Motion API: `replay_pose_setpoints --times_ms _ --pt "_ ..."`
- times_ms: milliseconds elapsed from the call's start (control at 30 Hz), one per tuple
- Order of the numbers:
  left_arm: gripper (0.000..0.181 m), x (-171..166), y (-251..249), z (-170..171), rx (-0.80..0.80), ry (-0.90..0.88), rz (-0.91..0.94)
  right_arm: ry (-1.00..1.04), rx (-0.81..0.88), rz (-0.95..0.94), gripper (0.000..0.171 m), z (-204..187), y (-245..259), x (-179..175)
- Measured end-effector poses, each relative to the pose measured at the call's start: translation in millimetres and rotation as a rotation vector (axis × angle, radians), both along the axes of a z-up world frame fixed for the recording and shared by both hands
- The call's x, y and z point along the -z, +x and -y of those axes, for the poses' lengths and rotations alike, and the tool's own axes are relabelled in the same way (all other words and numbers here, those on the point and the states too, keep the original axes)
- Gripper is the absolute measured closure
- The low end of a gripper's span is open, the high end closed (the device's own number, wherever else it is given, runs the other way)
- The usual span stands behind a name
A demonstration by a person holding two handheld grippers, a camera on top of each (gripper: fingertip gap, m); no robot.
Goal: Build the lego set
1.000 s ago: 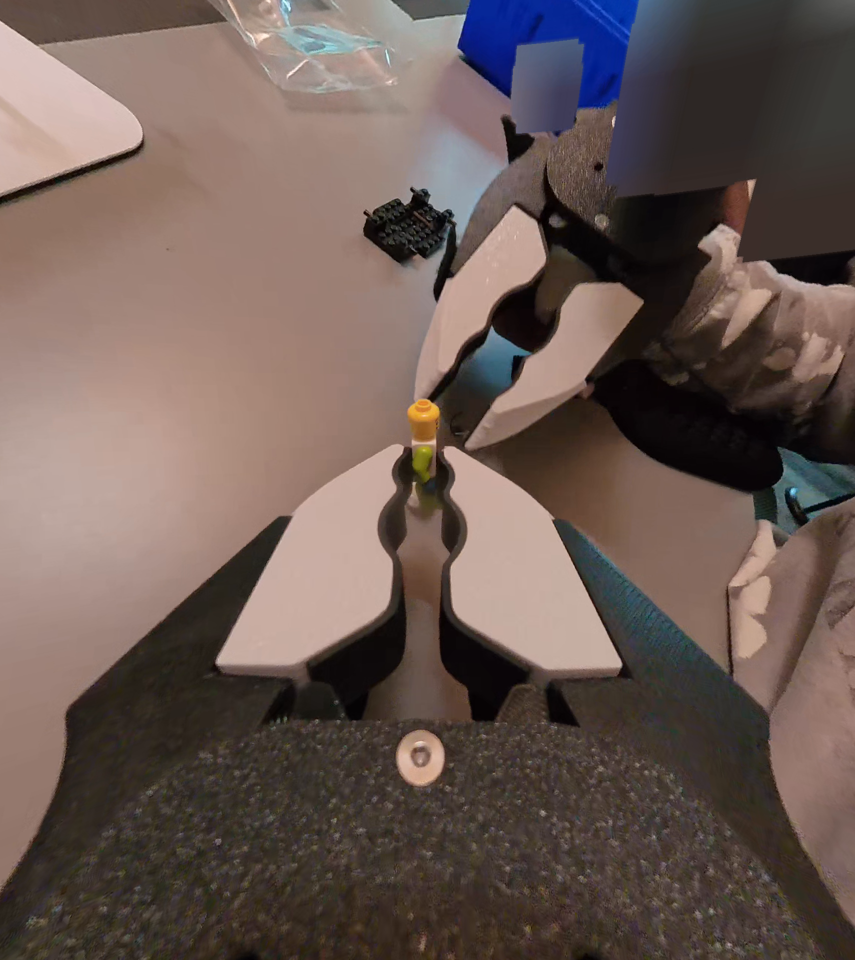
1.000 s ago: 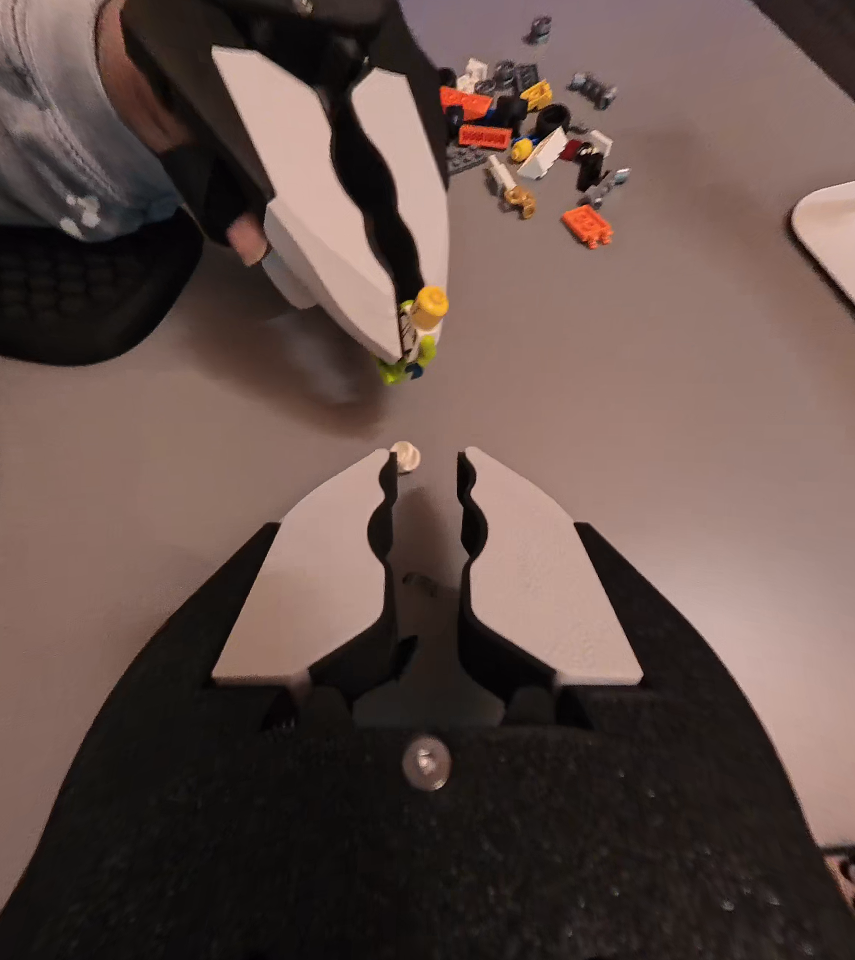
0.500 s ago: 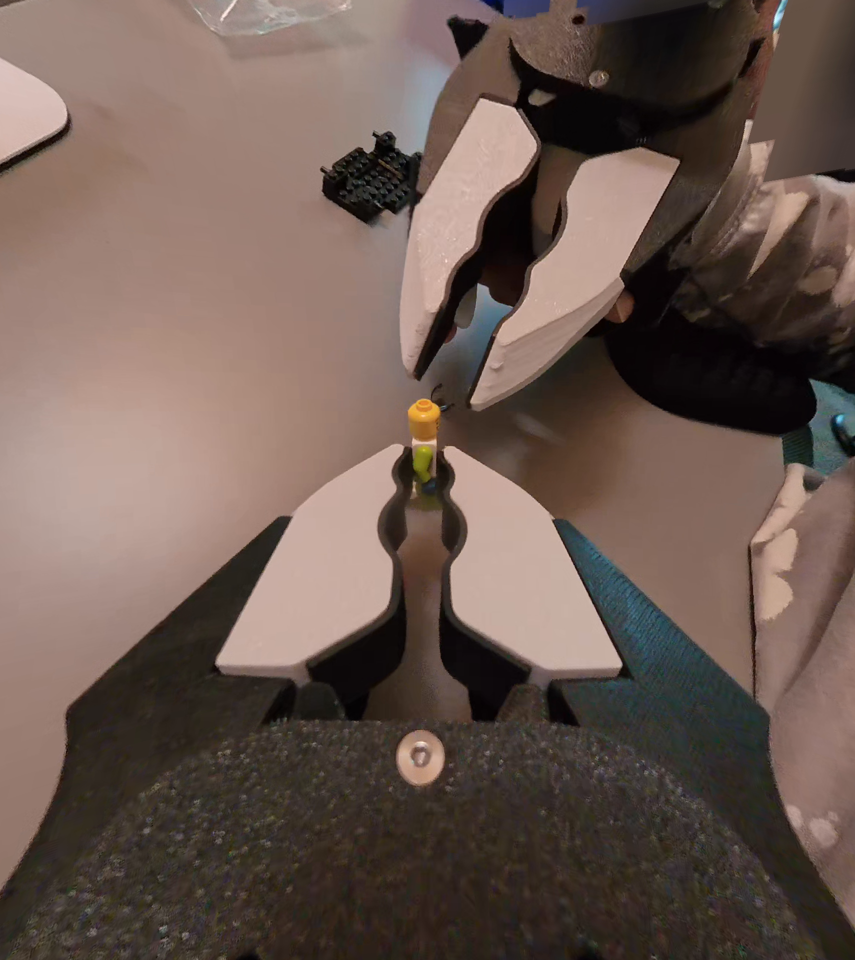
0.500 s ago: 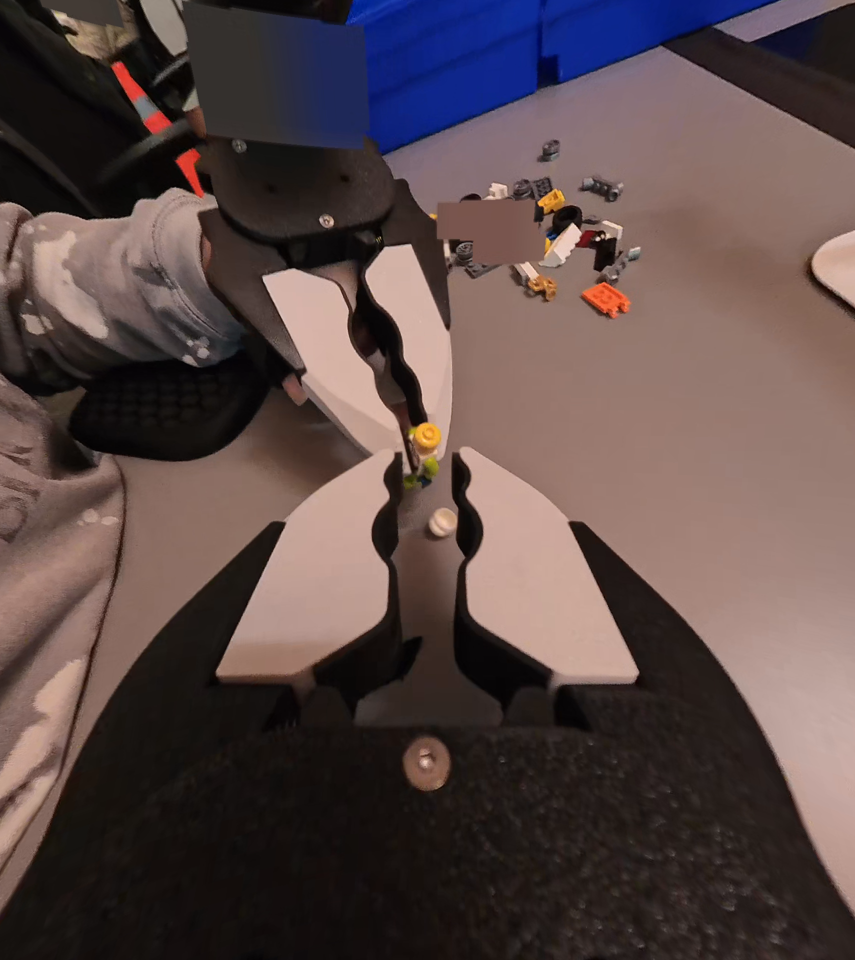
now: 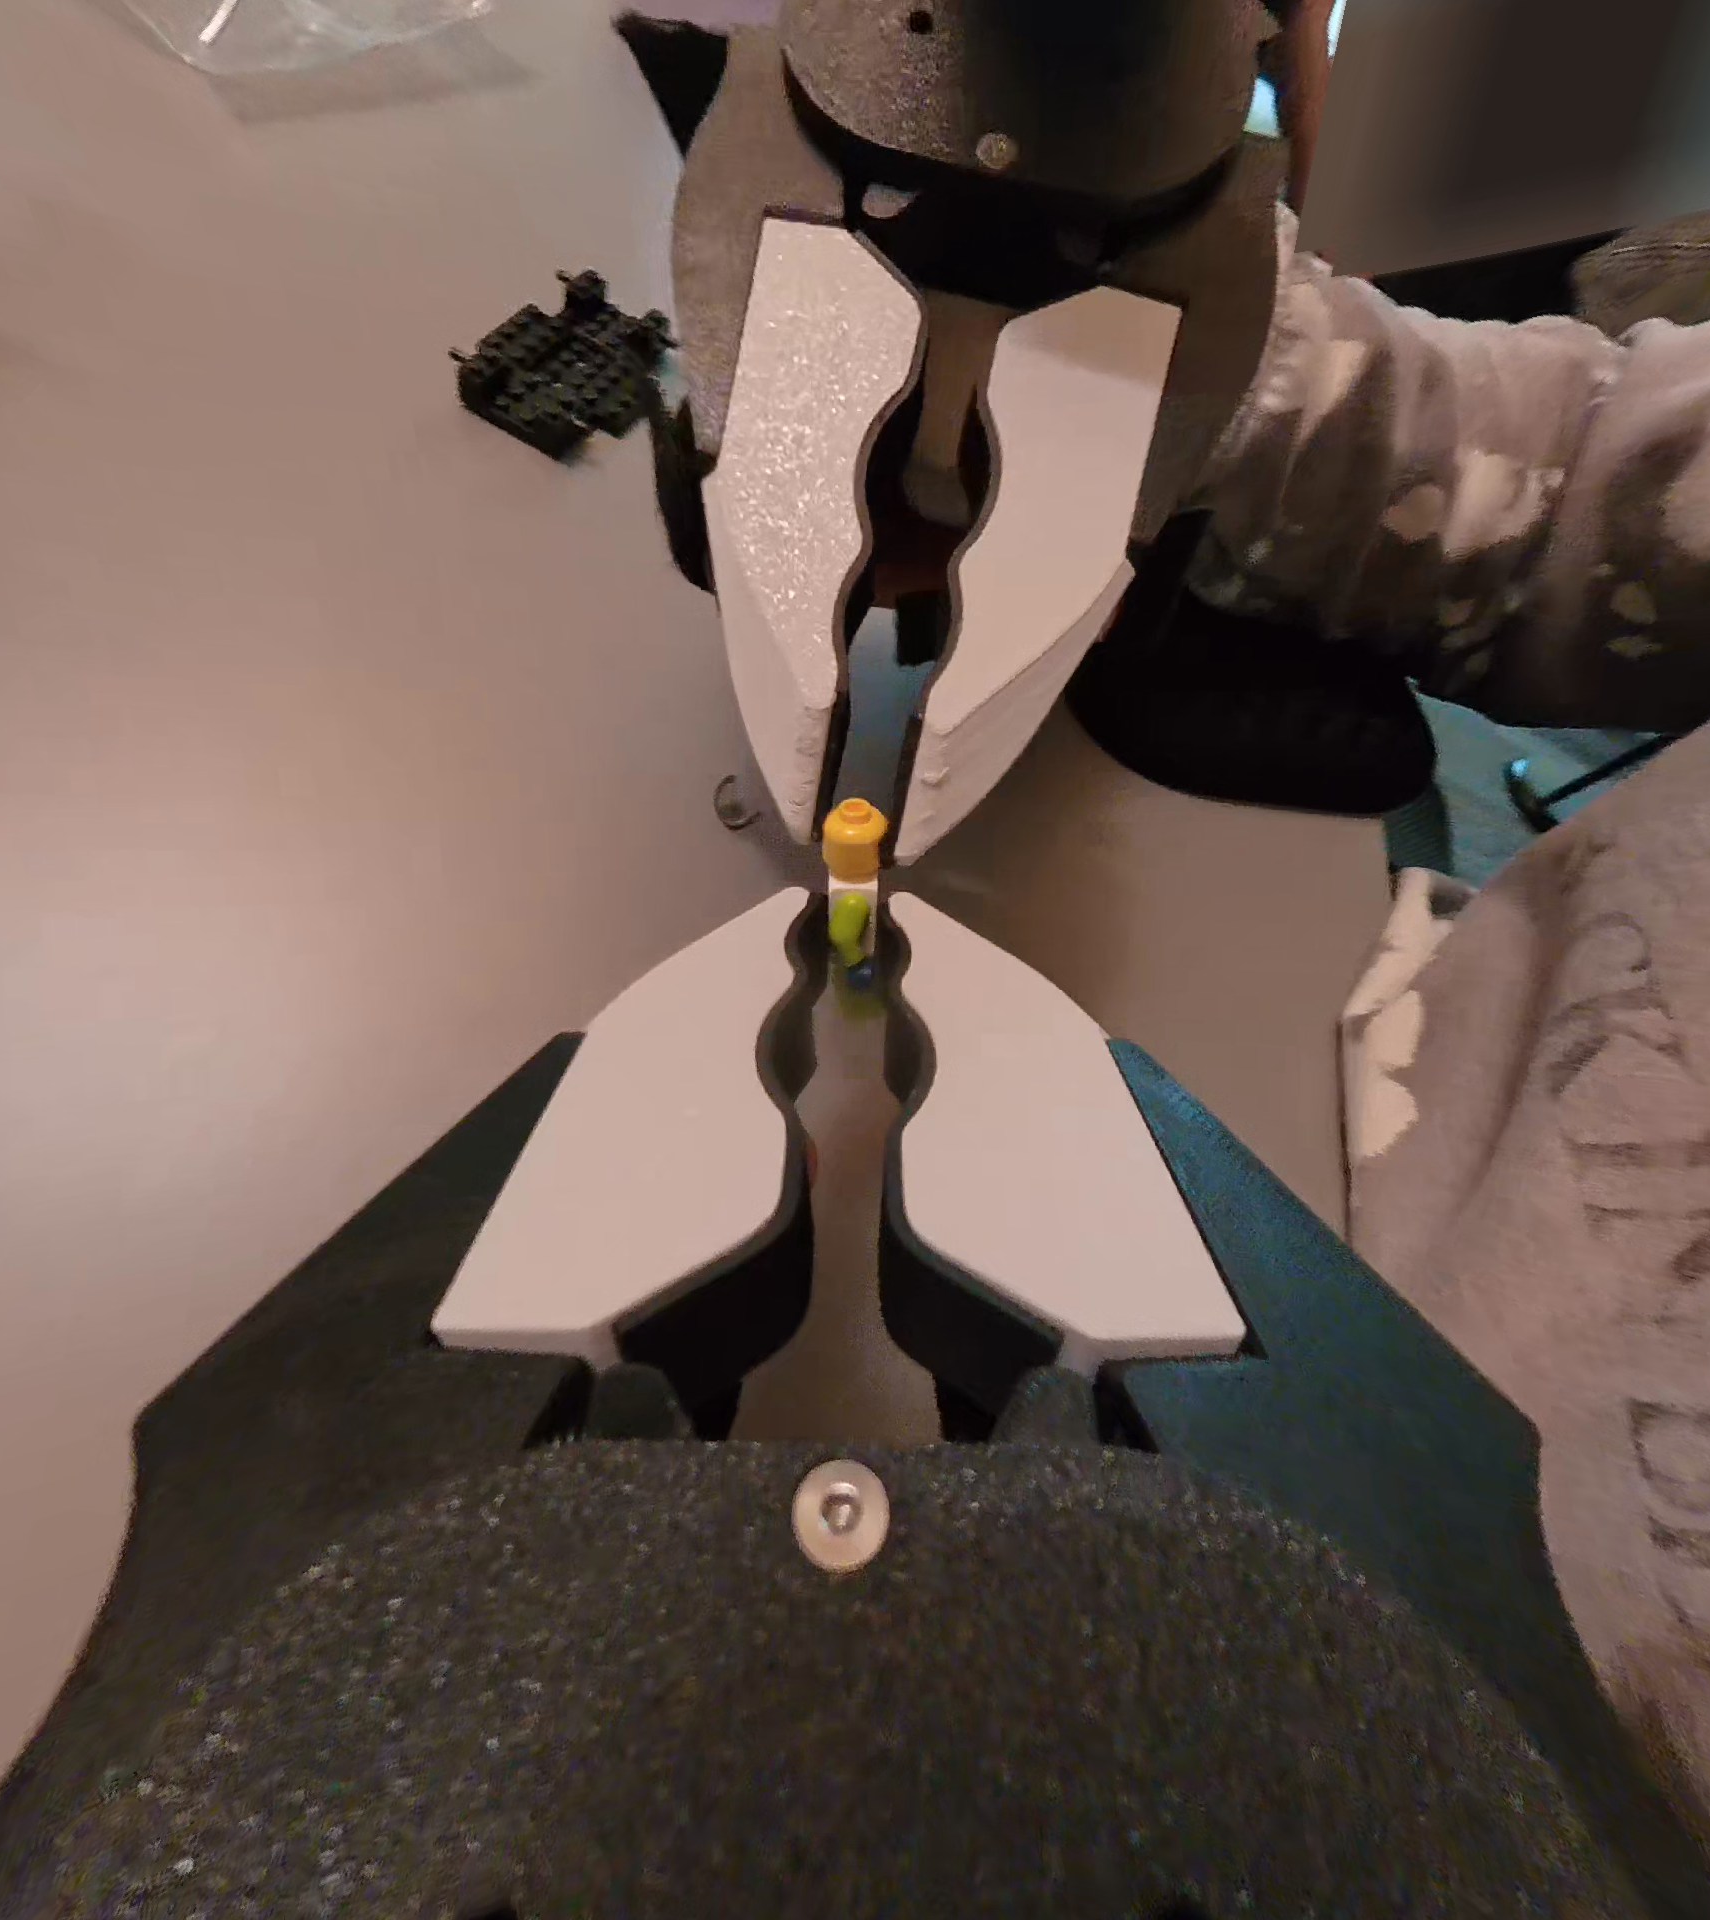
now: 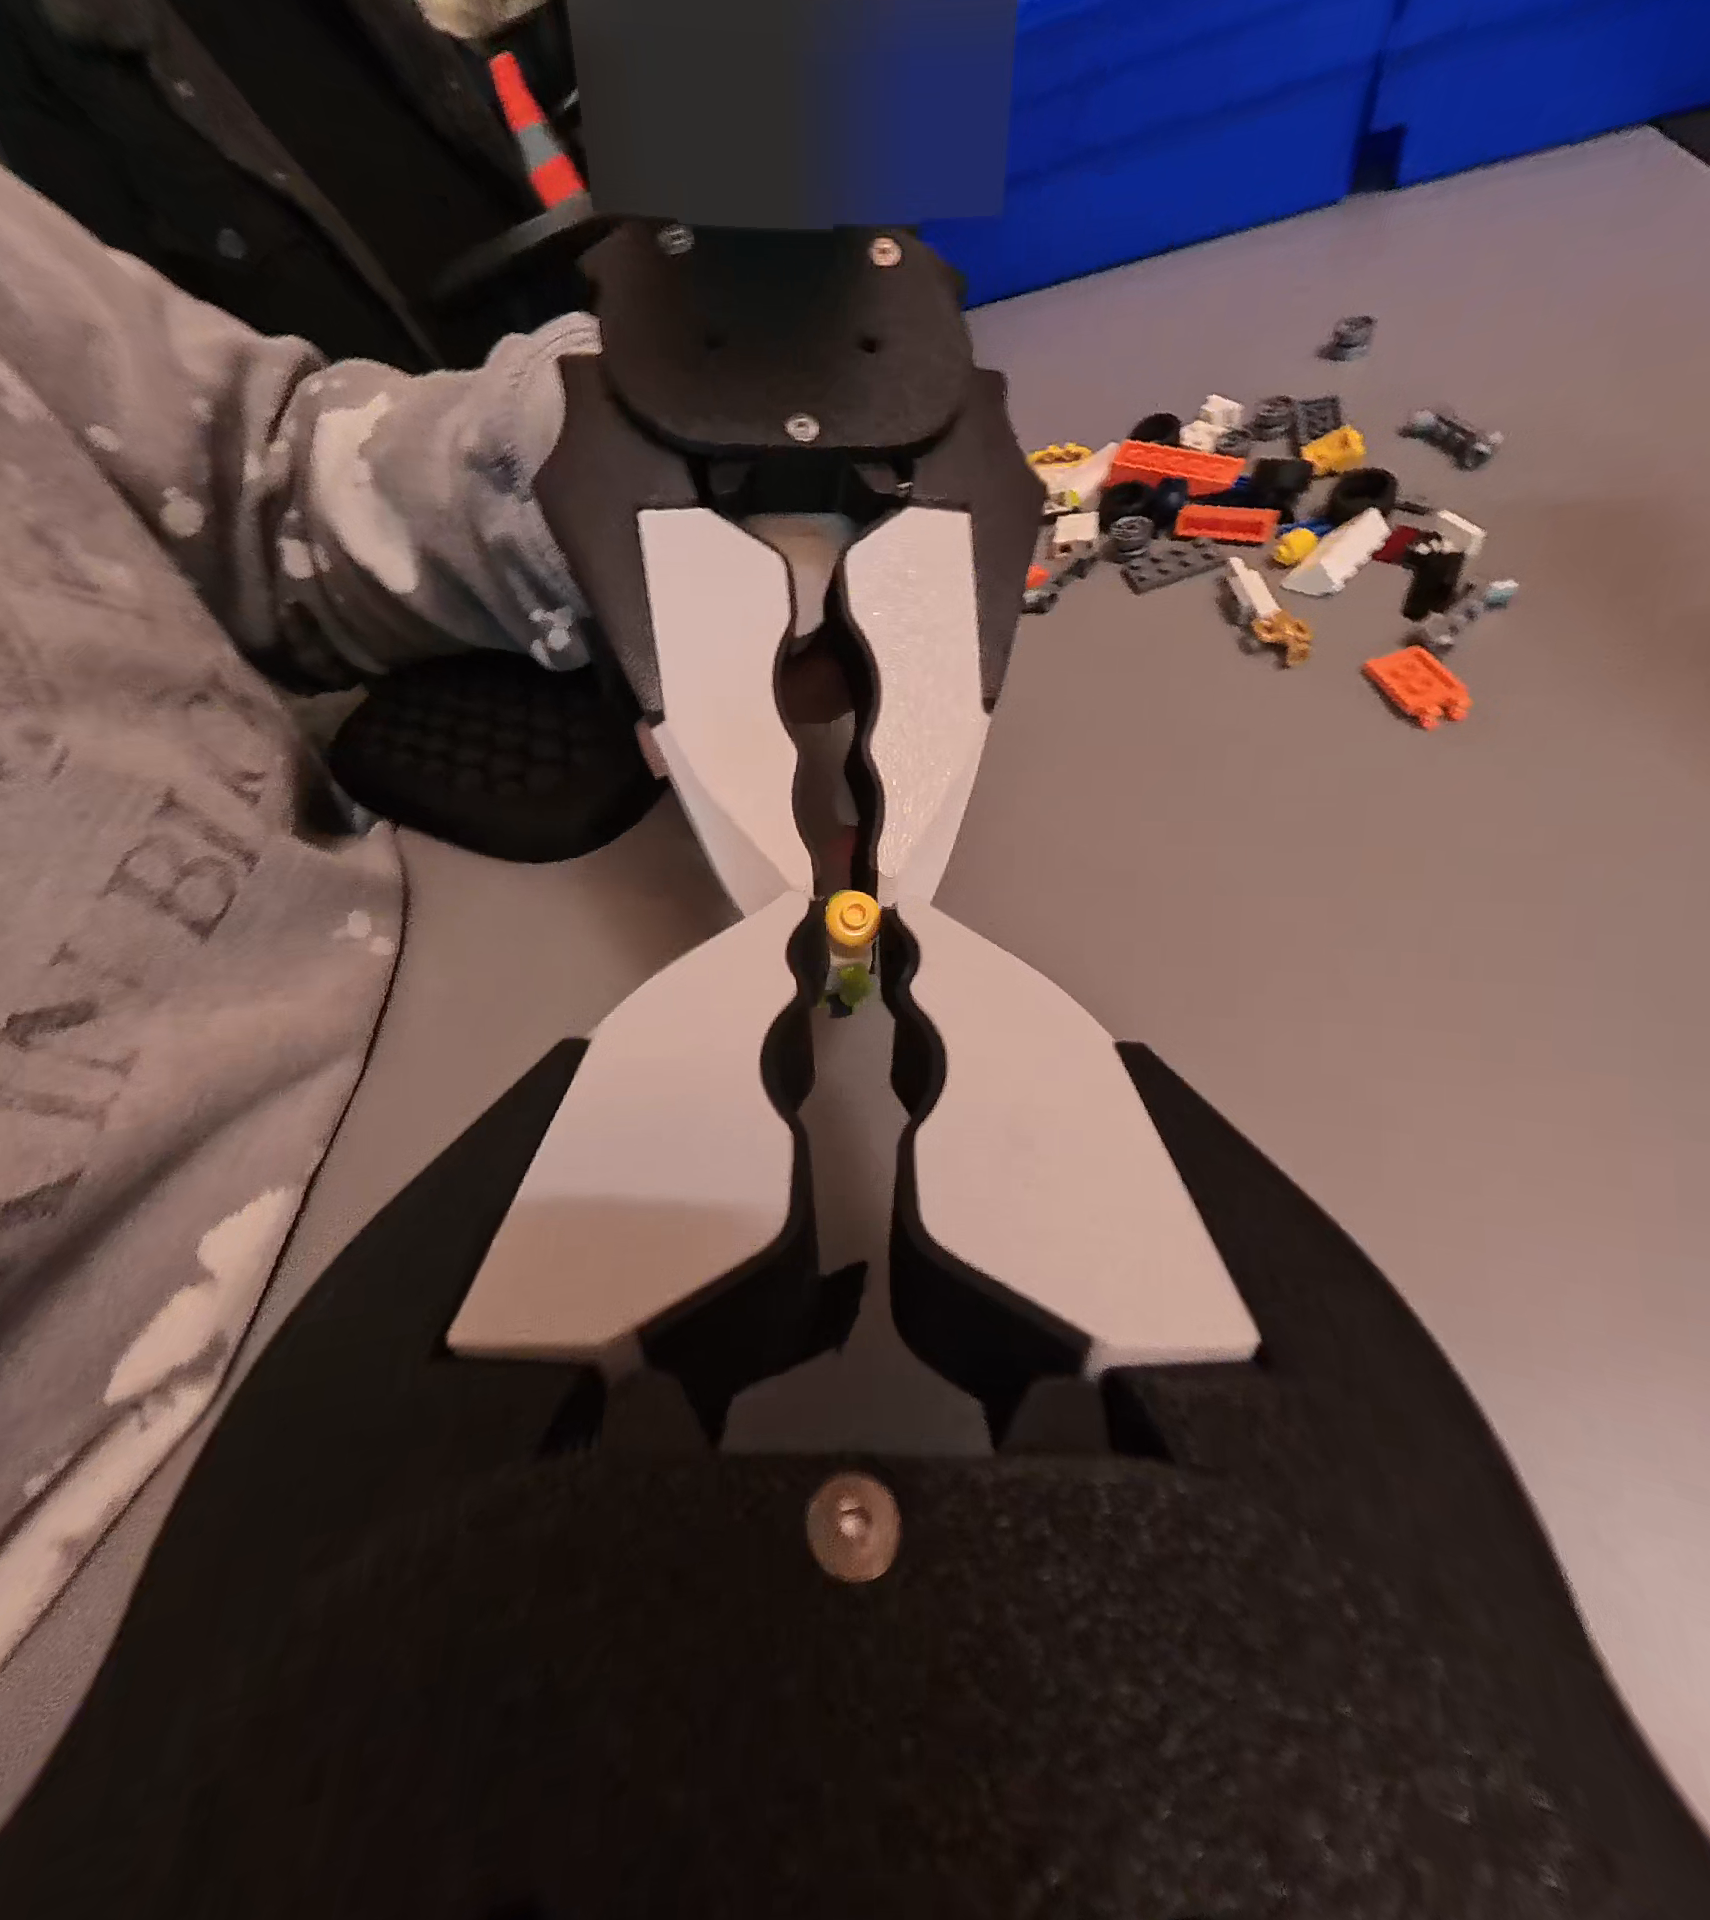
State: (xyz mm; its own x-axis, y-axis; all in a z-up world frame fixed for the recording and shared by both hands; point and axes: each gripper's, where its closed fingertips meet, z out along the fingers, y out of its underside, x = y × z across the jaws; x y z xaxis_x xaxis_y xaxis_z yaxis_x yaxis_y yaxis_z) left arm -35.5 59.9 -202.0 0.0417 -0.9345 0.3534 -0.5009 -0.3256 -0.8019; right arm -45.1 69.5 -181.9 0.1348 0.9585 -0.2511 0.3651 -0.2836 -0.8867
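A small minifigure (image 5: pixel 853 844) with a yellow head, white torso and lime arm is held upright above the grey table (image 5: pixel 207 831). My left gripper (image 5: pixel 846 914) is shut on its body. My right gripper (image 5: pixel 859 831) comes in from the far side, tip to tip with the left, and its jaws have closed against both sides of the head. In the right wrist view the minifigure (image 6: pixel 851 922) sits between my right gripper's (image 6: pixel 848 935) fingertips. The left gripper (image 6: pixel 846 883) meets it from above. The figure's legs are hidden.
A small pale round piece (image 5: pixel 731 805) lies on the table by the right gripper's tip. A black Lego assembly (image 5: pixel 560 379) and a clear plastic bag (image 5: pixel 331 31) lie farther back. A pile of loose pieces (image 6: pixel 1277 520) and blue bins (image 6: pixel 1246 125) are at the right. Both grippers' tips are roughly 20 cm from the black Lego assembly (image 5: pixel 560 379).
My right gripper has moved away from the small round piece and onto the minifigure's head, and its jaws have narrowed. My left gripper has kept its hold on the figure.
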Motion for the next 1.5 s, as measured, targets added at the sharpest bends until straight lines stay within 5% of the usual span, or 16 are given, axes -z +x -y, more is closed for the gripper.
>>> replay_pose_setpoints --times_ms 467,933,1500 --pt "0.173 -2.9 0.9 30.6 0.158 -0.16 0.027 0.016 -0.2 -0.027 0.162 28.0 3.0 -0.9" --pt "0.173 -6.2 0.5 5.1 -0.017 0.213 -0.076 0.071 -0.021 0.018 0.161 9.3 -0.6 -5.2" --pt "0.173 -46.5 -7.8 74.1 0.428 -0.256 0.196 0.175 -0.48 0.008 0.162 72.2 -6.1 -39.5"
